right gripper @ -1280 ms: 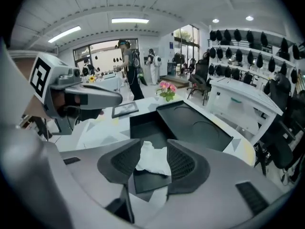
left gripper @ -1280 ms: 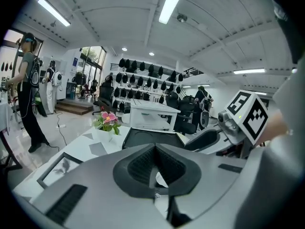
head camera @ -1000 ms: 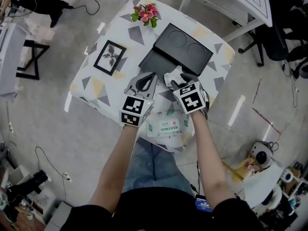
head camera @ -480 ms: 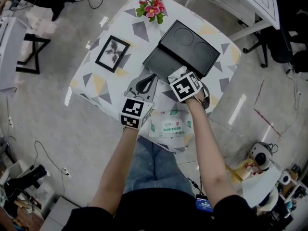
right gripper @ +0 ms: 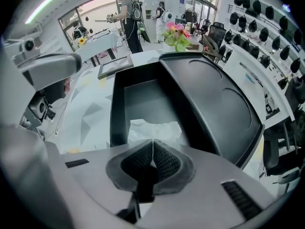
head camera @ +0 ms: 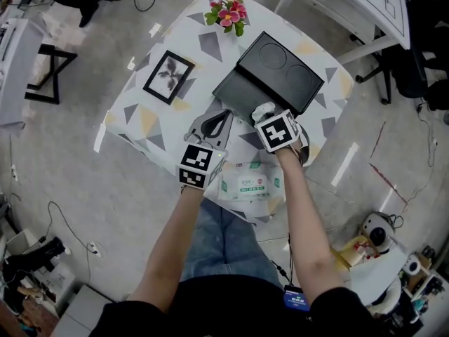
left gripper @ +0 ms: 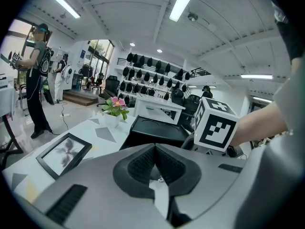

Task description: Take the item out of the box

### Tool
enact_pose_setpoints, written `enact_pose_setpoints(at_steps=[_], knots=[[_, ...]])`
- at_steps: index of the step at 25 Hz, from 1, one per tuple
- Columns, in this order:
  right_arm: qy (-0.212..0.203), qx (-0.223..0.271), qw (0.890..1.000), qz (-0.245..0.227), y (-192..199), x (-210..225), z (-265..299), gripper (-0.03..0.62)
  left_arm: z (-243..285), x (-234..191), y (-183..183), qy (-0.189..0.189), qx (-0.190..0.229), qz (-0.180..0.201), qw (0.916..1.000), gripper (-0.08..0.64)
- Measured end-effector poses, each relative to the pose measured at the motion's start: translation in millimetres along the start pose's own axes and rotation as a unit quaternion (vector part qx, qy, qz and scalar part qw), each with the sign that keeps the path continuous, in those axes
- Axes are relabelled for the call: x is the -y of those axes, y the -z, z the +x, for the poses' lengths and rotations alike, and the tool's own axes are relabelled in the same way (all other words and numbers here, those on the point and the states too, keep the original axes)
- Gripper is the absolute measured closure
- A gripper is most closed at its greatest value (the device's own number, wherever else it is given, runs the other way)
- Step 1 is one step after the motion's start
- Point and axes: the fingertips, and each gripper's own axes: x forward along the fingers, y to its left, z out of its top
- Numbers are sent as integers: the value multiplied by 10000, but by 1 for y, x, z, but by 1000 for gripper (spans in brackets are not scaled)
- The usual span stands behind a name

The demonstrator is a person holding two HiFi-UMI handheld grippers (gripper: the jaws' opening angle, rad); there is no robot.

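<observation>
An open black box (head camera: 240,94) stands on the patterned table, its lid (head camera: 282,67) leaning back to the right. A crumpled white tissue (head camera: 265,109) lies at the box's near right corner. My right gripper (head camera: 262,113) is at that corner; its jaws are closing and pinch the tissue (right gripper: 153,129) at their tips (right gripper: 153,143). The box's floor (right gripper: 143,97) beyond the tissue is bare. My left gripper (head camera: 224,111) hovers just left of the box's near edge, shut with nothing in it (left gripper: 155,147). From there I see the box (left gripper: 157,130) ahead.
A pack of wet wipes (head camera: 249,182) lies at the table's near edge between my arms. A framed picture (head camera: 168,77) lies left and pink flowers (head camera: 227,12) stand at the far corner. A white table (head camera: 351,5) and a chair (head camera: 414,48) stand beyond.
My right gripper has moved forward to the box's near corner and closed its jaws on the white tissue. The left gripper has stayed where it was.
</observation>
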Motion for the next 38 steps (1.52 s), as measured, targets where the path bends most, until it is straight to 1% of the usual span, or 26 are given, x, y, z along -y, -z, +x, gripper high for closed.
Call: enact_pose_setpoints(at_steps=[3, 9, 12, 15, 17, 19, 22, 25, 28, 30, 35, 38], knots=[[39, 164, 9998, 75, -1, -1, -5, 583, -2, 0, -1, -2, 12, 14, 10000, 540], [100, 710, 9971, 244, -13, 2, -35, 583, -7, 4, -11, 21, 83, 81, 9999, 540], [137, 1147, 9924, 422, -18, 3, -62, 583, -13, 6, -24, 22, 170, 138, 9998, 540], [120, 1728, 9831, 594, -23, 2, -101, 583, -22, 13, -42, 35, 285, 228, 9993, 540], [51, 2218, 9721, 764, -26, 1, -130, 583, -29, 19, -56, 56, 376, 320, 9988, 540], [17, 2729, 9577, 918, -28, 0, -161, 581, -37, 27, -72, 84, 491, 417, 9979, 540], [145, 3397, 9351, 1002, -25, -1, -206, 581, -52, 42, -95, 121, 695, 551, 9960, 540], [300, 3949, 9122, 1047, -16, -6, -245, 581, -72, 59, -112, 138, 872, 666, 9939, 540], [397, 4469, 8861, 1160, -5, -13, -278, 581, -93, 74, -123, 141, 1062, 799, 9910, 540], [499, 4776, 8690, 1199, 4, -18, -297, 580, -105, 83, -127, 123, 1160, 896, 9891, 540], [720, 5345, 8308, 1375, 37, -28, -328, 580, -130, 101, -126, 117, 1266, 1031, 9865, 540], [836, 5589, 8110, 1514, 55, -31, -338, 580, -138, 109, -130, 144, 1363, 1160, 9837, 540]])
